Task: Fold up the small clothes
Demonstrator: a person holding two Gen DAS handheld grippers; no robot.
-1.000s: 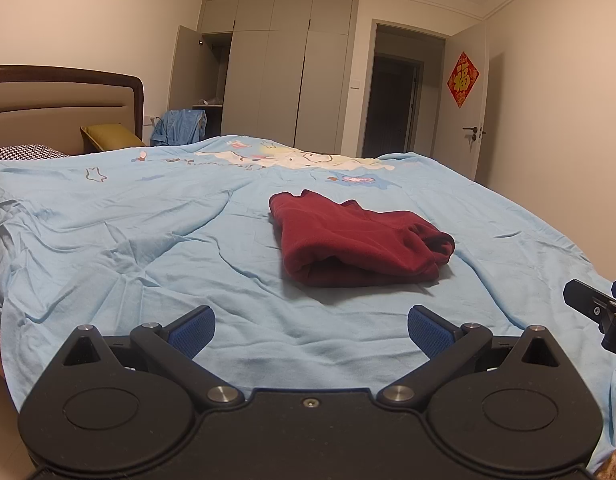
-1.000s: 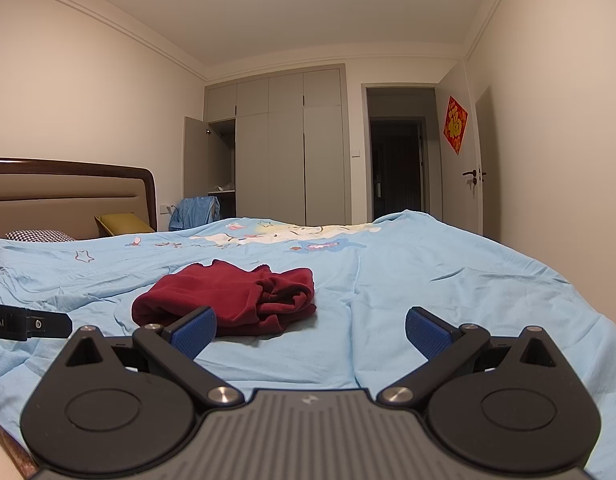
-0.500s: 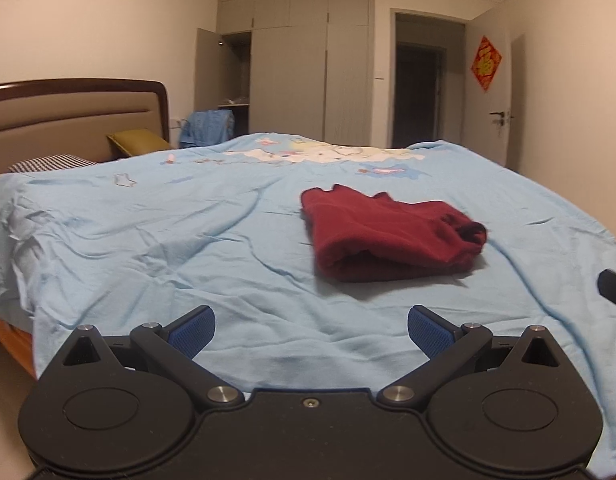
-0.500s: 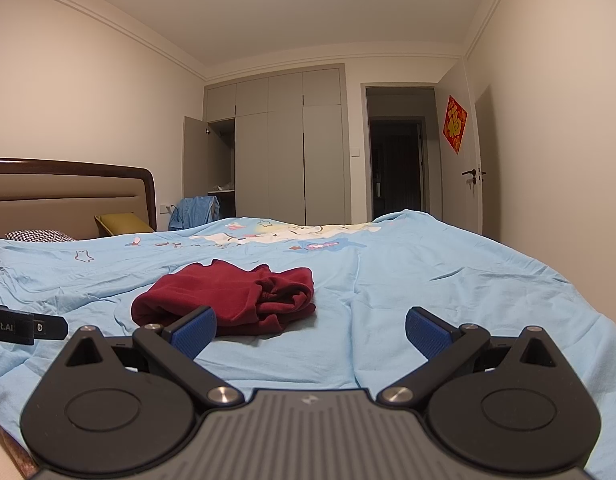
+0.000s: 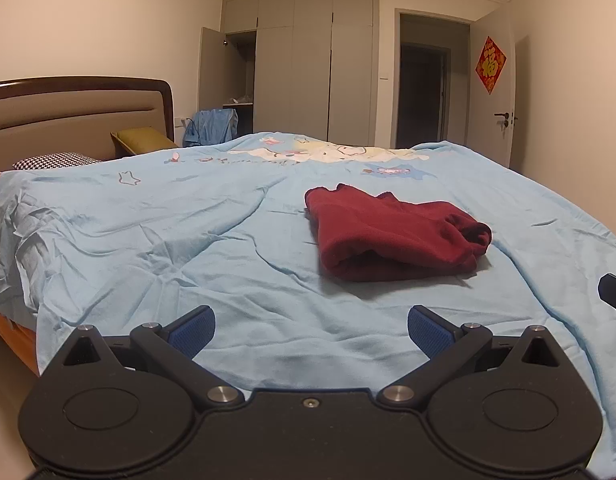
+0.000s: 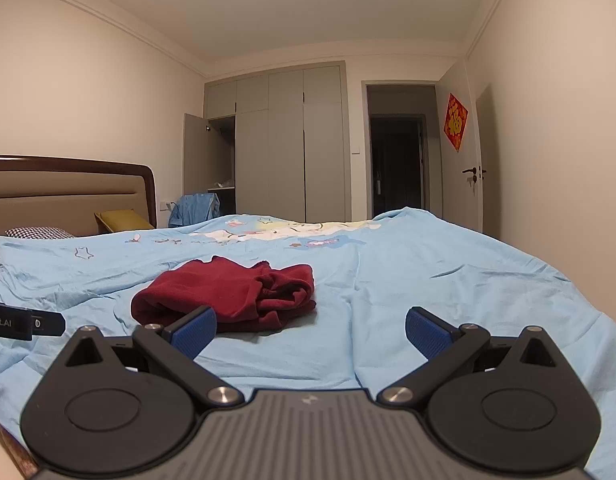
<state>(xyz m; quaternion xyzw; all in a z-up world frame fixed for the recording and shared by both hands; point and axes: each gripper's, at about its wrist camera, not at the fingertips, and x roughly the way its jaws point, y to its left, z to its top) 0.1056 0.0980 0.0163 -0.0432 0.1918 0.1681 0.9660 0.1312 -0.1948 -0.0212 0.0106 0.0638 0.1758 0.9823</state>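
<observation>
The left gripper (image 5: 311, 330) is held with its jaws spread wide and nothing between them, above the near edge of the light blue bedspread (image 5: 155, 248). The dark red garment (image 5: 392, 236) lies folded in a loose bundle ahead of it and slightly to its right, well apart from the fingers. The right gripper (image 6: 311, 330) is likewise spread wide and empty; the garment (image 6: 231, 300) is seen ahead and to its left, untouched.

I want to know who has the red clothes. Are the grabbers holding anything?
No. The left gripper and right gripper are both open and empty. The red garment lies alone on the bed.
</observation>
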